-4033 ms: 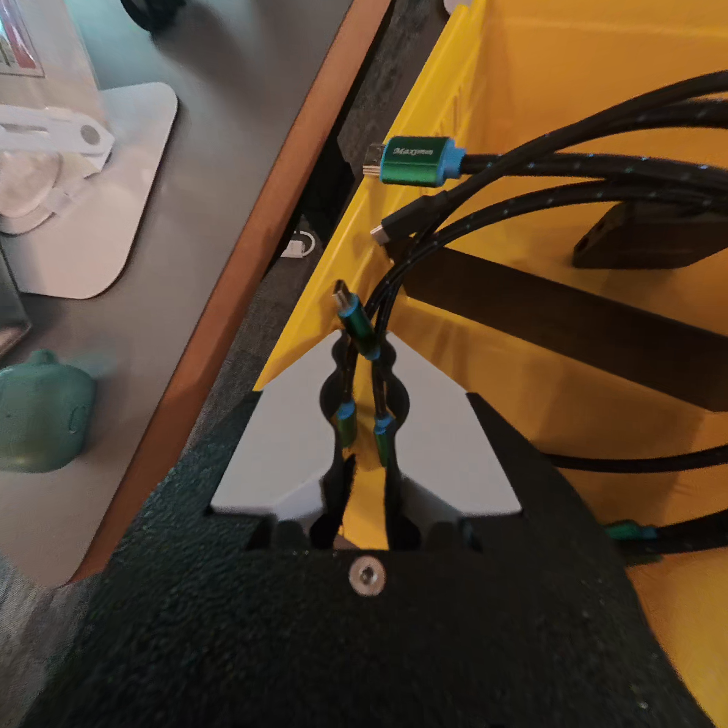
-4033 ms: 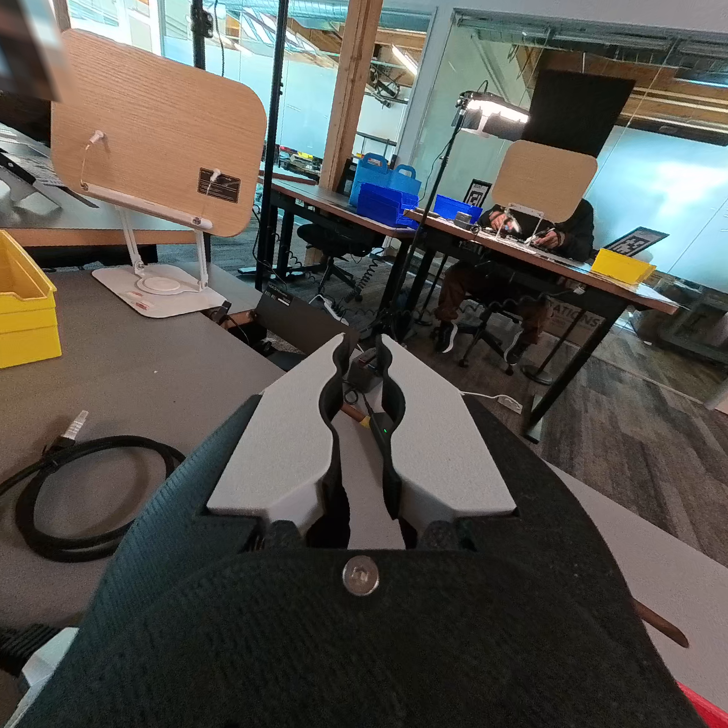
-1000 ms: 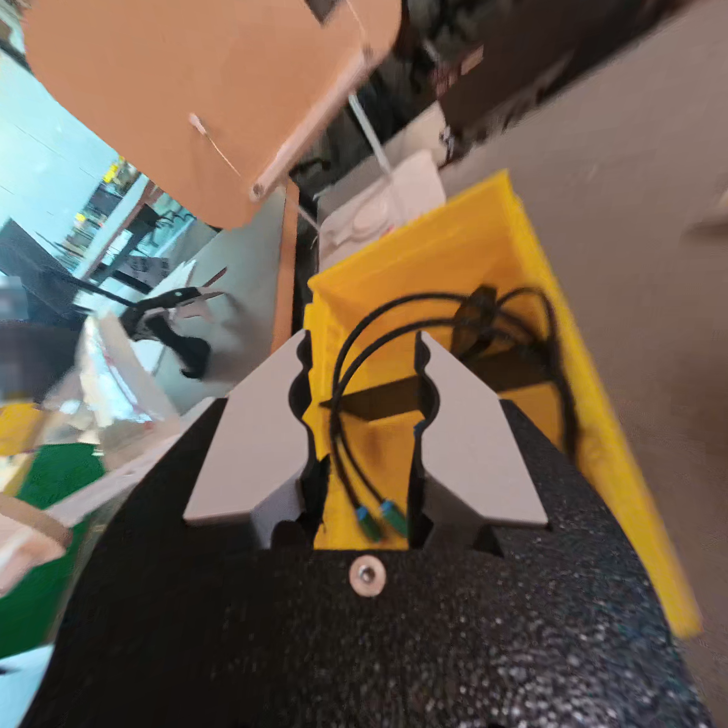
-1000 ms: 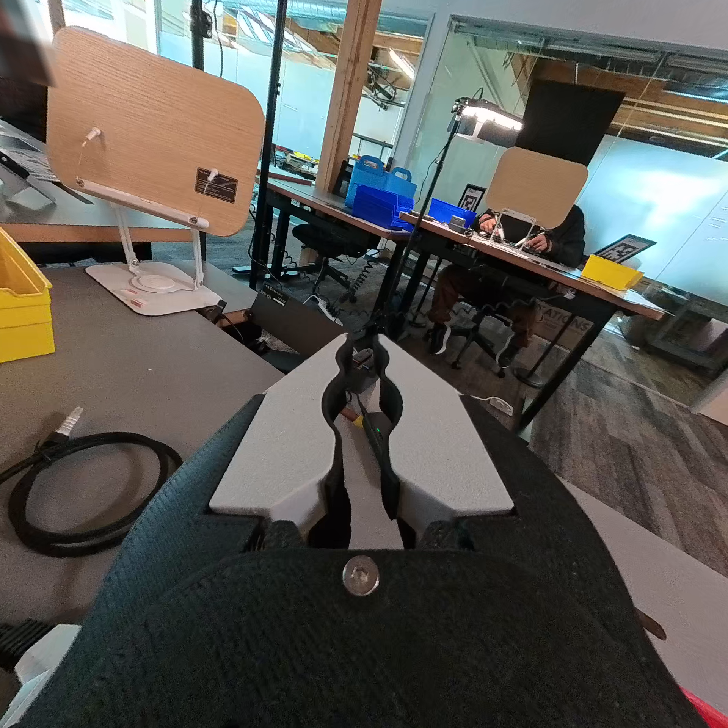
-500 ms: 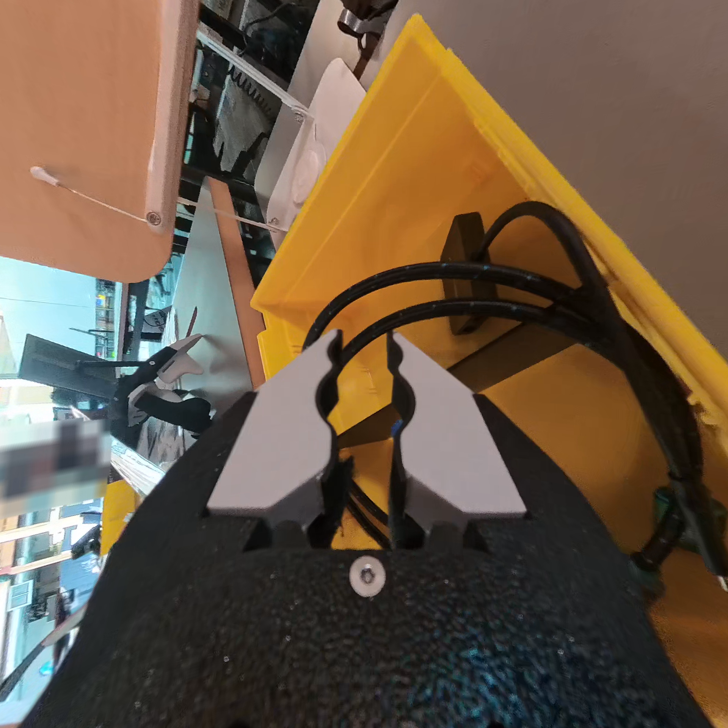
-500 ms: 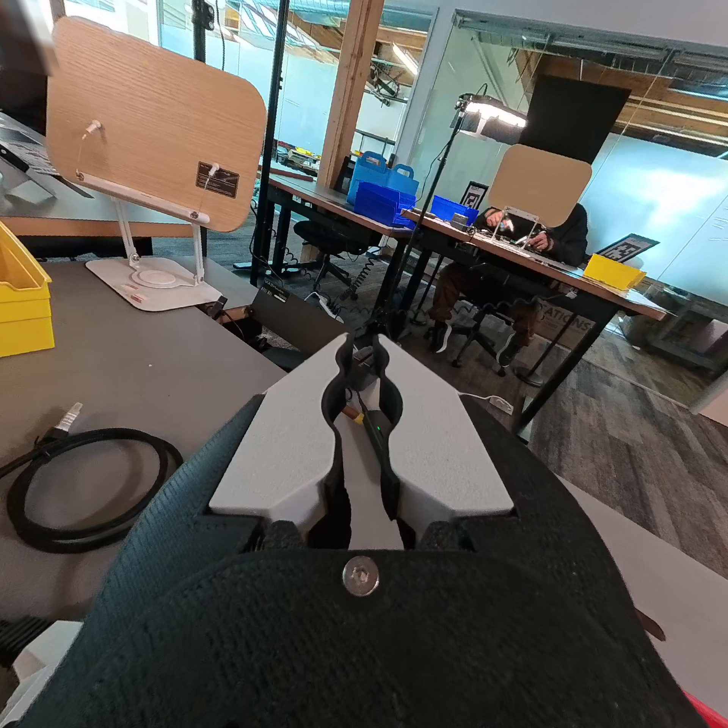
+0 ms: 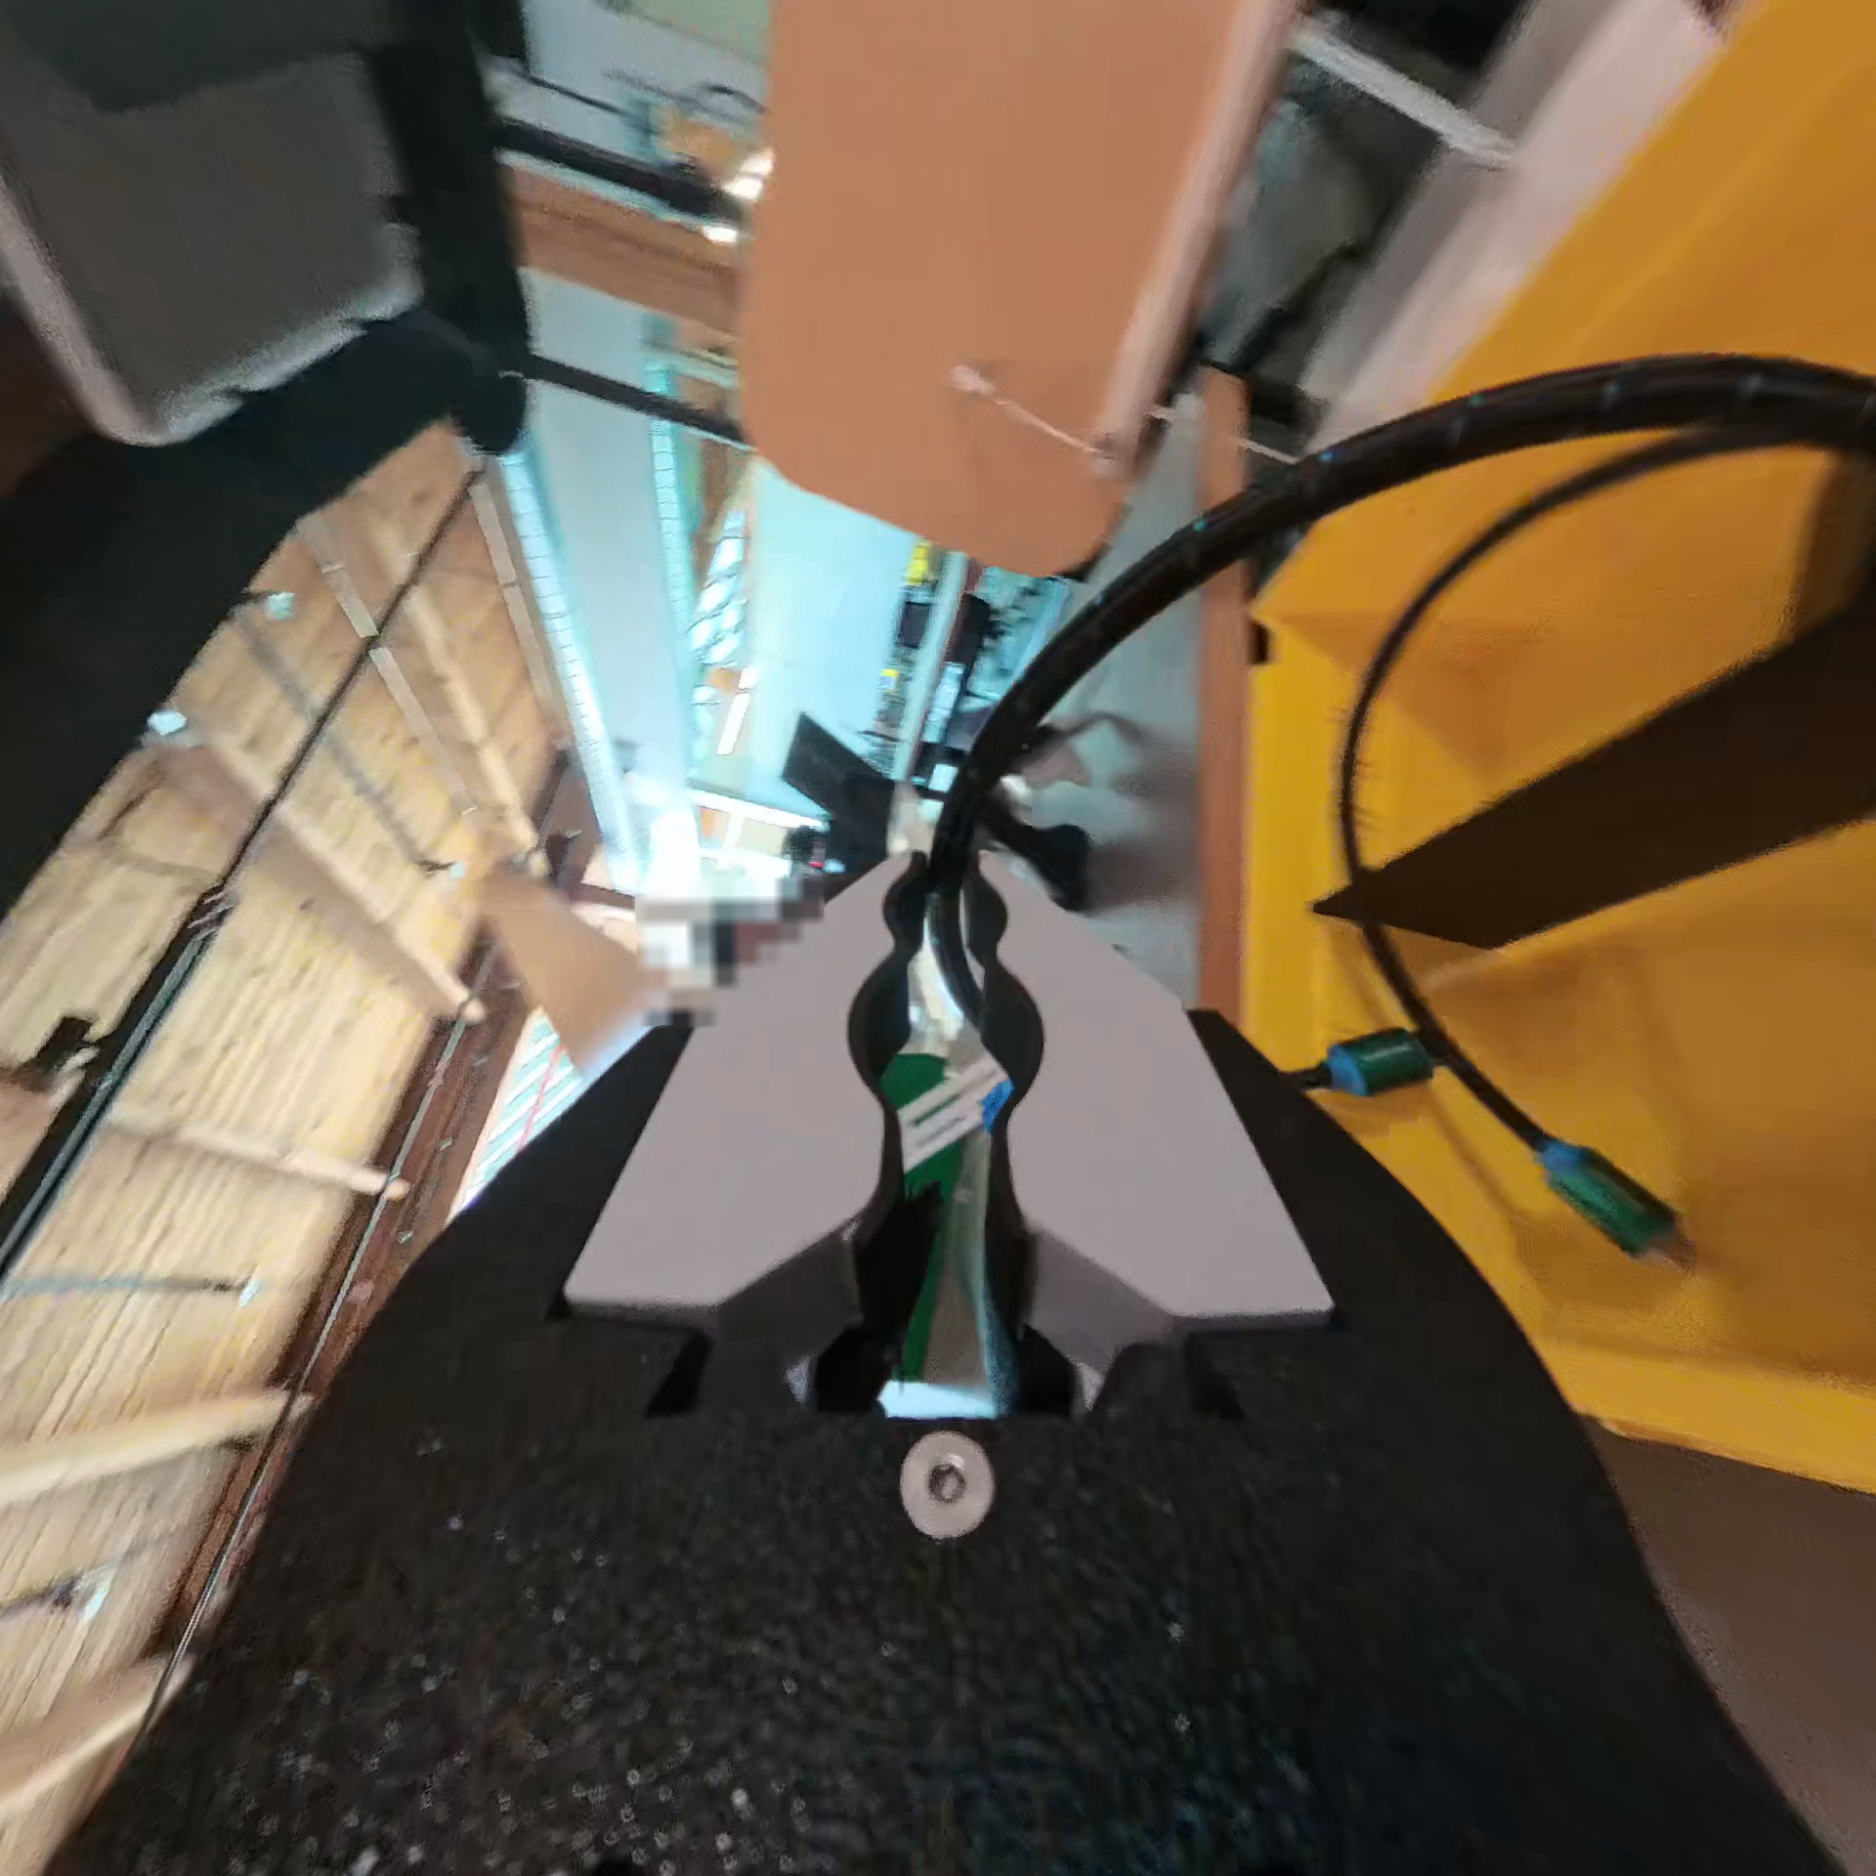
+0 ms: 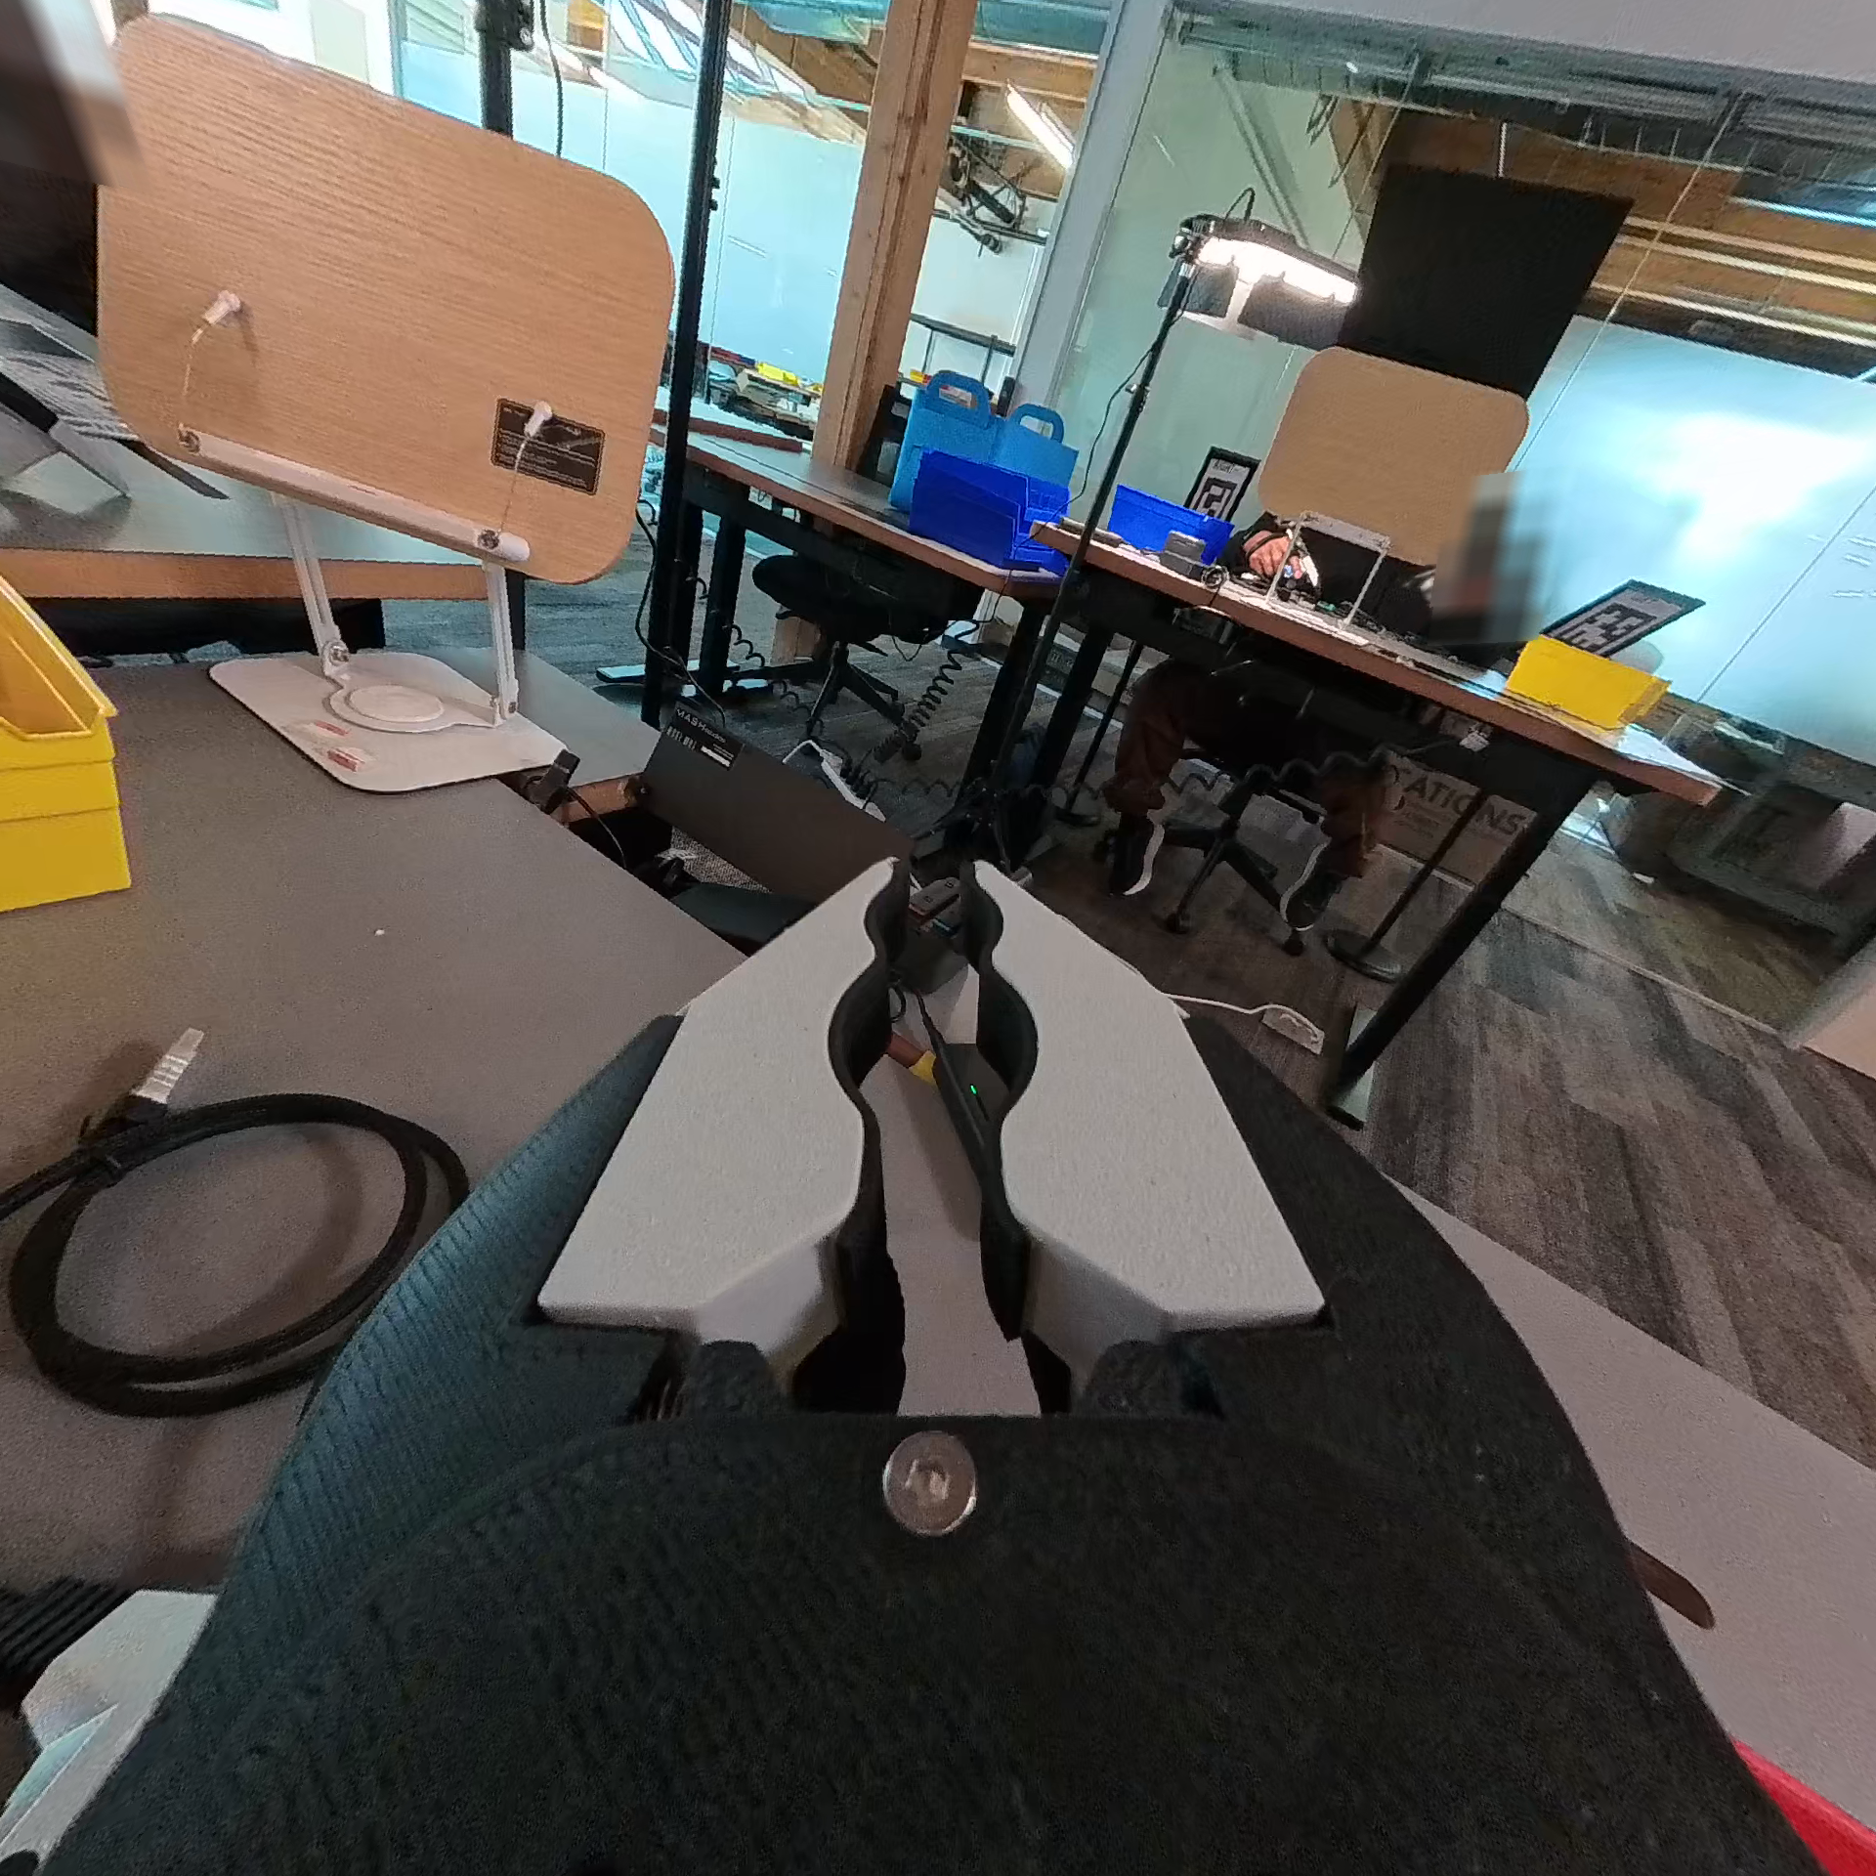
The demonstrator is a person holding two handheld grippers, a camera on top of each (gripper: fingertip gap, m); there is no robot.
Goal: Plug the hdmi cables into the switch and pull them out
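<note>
The left gripper [image 7: 944, 873] is clenched on a black braided cable [image 7: 1096, 609], its pads pinching the cord near the fingertips; the cable arcs up and right into a yellow bin [image 7: 1624, 1015], where a second cable's green plug [image 7: 1604, 1213] dangles. The right gripper [image 8: 934, 893] hovers over a grey table [image 8: 305, 964], closed on a small dark switch box [image 8: 934, 934]. A coiled black cable [image 8: 223, 1259] lies on the table.

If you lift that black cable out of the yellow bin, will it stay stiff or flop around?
Probably floppy: the black cable bends in a curve from the left claw back to the yellow bin. Its green plug dangles, so the ends likely swing. It looks light.
</note>
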